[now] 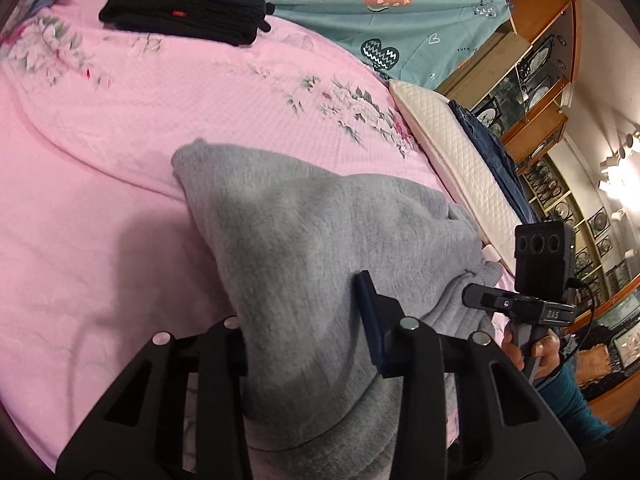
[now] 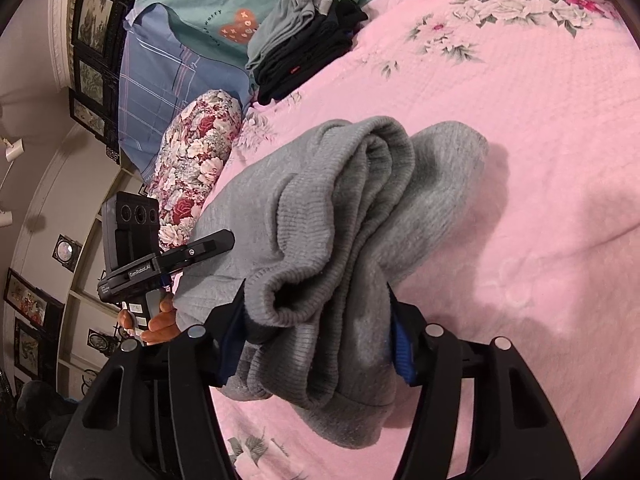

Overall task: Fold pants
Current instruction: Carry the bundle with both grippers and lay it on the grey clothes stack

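Grey sweatpants [image 1: 304, 240] lie bunched on the pink floral bedspread [image 1: 100, 160]. My left gripper [image 1: 308, 320] is shut on a thick fold of them; the cloth fills the gap between its fingers. My right gripper [image 2: 316, 320] is shut on the ribbed cuff end of the same pants [image 2: 360, 208], with several layers between its fingers. Each gripper shows in the other's view: the right one [image 1: 520, 300] at the far right, the left one [image 2: 168, 260] at the left. The pants hang between the two, partly lifted off the bedspread [image 2: 520, 140].
A stack of folded dark and grey clothes [image 1: 188, 8] [image 2: 304, 44] lies at the far side of the bed. A cream quilted pillow [image 1: 452, 160], a floral bolster [image 2: 192, 168], a teal quilt [image 1: 380, 8] and wooden shelves [image 1: 552, 80] ring the bed.
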`<state>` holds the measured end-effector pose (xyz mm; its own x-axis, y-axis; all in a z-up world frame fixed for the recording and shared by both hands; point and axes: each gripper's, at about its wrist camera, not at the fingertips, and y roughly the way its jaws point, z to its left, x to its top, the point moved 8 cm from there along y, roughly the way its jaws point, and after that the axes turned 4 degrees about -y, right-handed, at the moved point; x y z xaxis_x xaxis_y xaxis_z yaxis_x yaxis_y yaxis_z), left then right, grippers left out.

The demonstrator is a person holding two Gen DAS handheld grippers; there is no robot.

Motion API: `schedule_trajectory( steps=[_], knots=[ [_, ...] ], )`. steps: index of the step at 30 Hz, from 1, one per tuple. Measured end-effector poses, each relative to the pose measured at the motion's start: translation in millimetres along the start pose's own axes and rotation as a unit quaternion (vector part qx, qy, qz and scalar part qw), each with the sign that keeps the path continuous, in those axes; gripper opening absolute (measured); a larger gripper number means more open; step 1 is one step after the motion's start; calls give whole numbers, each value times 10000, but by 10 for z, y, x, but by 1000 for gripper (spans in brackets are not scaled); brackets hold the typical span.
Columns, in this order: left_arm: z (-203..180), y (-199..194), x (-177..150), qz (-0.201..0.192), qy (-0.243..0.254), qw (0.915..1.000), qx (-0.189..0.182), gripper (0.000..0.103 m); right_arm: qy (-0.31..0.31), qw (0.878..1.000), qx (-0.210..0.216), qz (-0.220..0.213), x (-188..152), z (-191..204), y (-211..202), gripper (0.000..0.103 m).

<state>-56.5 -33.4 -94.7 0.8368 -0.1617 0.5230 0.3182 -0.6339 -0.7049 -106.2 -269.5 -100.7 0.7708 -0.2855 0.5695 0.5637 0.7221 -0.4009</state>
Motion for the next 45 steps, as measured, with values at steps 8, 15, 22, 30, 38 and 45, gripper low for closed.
schedule_trajectory(
  steps=[8,15,22,30,38,45],
  knots=[
    [-455,-1080,775,-1142,700,9902,401,34,-790,9955,154,-498,488,686,-212,54],
    [-929,-2267,2070,-2394,1067,9616,821,34,-1881,9733,262,-1290,1694,1741,-518,53],
    [-1080,-2819,3201,-3083,930,9418,959,34,-2578,9444,216,-2029,2815,2524,-648,53],
    [-508,-2228,4264,-3081,461,9394,1428,34,-2726,9338,74,-2315,3876,2538,-287,53],
    [822,-570,4815,-2244,-358,9604,1610,34,-2179,9564,-64,-1944,4618,1514,847,53],
    [1645,251,4552,-1985,-625,9570,2021,50,-1038,9706,-1878,-1093,4651,-206,2286,64]
  ],
)
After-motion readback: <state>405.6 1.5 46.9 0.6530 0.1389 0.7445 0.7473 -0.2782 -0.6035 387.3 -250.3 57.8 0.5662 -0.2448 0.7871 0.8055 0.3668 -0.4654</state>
